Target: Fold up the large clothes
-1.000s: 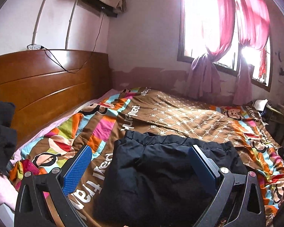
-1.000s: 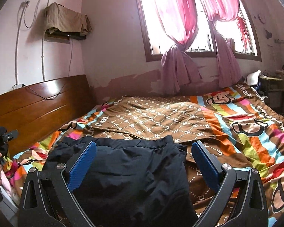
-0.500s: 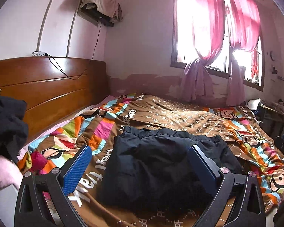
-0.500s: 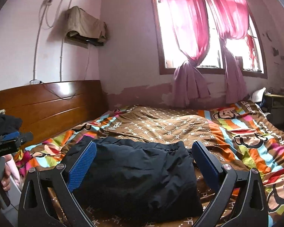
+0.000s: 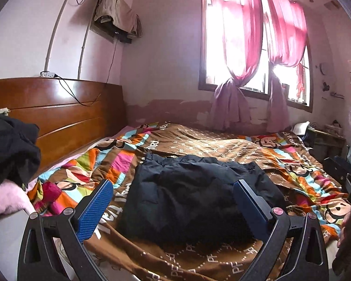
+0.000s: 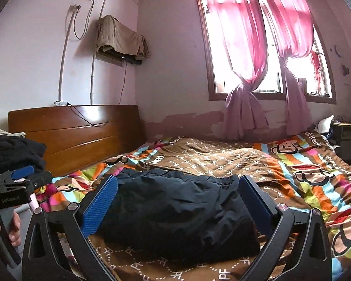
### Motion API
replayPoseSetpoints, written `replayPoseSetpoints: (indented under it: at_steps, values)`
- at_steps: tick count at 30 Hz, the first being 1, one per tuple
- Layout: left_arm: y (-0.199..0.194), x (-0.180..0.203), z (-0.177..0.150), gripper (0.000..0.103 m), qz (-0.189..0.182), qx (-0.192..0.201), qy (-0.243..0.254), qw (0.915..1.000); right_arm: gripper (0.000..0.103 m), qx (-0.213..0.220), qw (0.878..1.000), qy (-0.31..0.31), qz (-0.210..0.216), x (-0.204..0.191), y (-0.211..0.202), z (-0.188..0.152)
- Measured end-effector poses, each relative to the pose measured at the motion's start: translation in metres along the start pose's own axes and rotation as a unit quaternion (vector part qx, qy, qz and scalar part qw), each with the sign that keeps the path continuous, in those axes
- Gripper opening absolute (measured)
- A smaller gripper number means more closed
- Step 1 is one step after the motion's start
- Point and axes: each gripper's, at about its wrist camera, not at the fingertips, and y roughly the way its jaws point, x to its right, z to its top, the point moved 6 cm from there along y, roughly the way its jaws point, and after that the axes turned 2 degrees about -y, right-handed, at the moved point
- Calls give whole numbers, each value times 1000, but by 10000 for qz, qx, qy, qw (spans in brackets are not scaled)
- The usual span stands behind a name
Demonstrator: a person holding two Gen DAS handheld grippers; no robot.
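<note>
- Left gripper (image 5: pixel 173 207): jaws spread wide, nothing between the blue pads (image 5: pixel 94 209); it hangs above the near edge of the bed, clear of the fabric.
- Right gripper (image 6: pixel 179 207): jaws likewise spread wide and holding nothing, also above the near edge of the bed.
- Dark garment (image 5: pixel 189 194): a folded, puffy navy bundle lying flat on the quilt (image 5: pixel 222 149), close to the near edge of the bed and nearer the headboard (image 5: pixel 58 117) end than the foot end (creases show on its top face).
- Quilt: brown centre panel with a bright striped border bearing cartoon monkey prints; it covers the bed surface.
- Pile of dark and pink clothes (image 5: pixel 9 164): beside the headboard end of the bed, apart from the folded bundle.
- Pink curtains (image 6: pixel 241 46): knotted at the window behind the far edge of the bed.
</note>
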Motion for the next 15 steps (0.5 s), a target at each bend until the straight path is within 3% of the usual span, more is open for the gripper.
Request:
replayPoseSetpoints:
  at_steps: [6, 15]
  values:
    - [0, -1, -16, 103, -84, -194, -43, 9998, 102, -227, 9997, -49, 11, -3, -5, -23]
    - [-5, 1, -39, 103, 43, -211, 280, 9994, 102, -433, 9989, 27, -177, 4, -12, -52]
